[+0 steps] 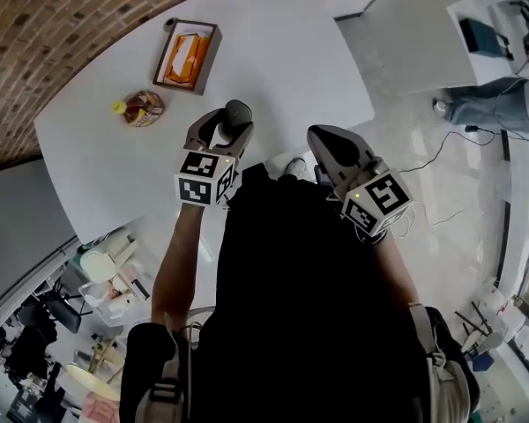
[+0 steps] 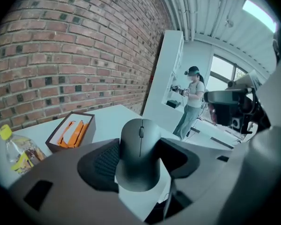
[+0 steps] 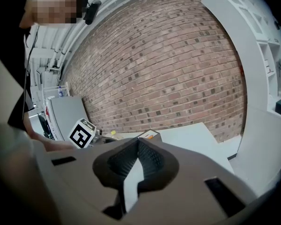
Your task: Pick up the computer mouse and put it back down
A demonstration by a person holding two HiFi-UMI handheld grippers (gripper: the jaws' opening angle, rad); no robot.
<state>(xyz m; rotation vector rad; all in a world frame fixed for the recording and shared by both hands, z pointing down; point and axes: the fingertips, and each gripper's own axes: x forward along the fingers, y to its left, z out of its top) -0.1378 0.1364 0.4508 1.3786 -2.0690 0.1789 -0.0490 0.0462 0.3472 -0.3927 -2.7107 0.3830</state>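
A dark grey computer mouse [image 1: 237,113] [image 2: 139,149] sits between the jaws of my left gripper [image 1: 220,123] [image 2: 140,161], whose ribbed pads press on its two sides. It hangs just over the near part of the white table [image 1: 273,51], with its wheel end pointing away from me. Whether its underside touches the tabletop is hidden. My right gripper [image 1: 323,139] [image 3: 136,142] is off to the right near the table's near edge; its pads meet at the tips and nothing is between them.
A dark open box [image 1: 188,55] [image 2: 70,130] with orange contents lies farther back on the table. A yellow-capped bottle [image 1: 141,108] [image 2: 18,151] lies left of the mouse. A person [image 2: 192,102] stands far off by a white shelf. Brick wall behind the table.
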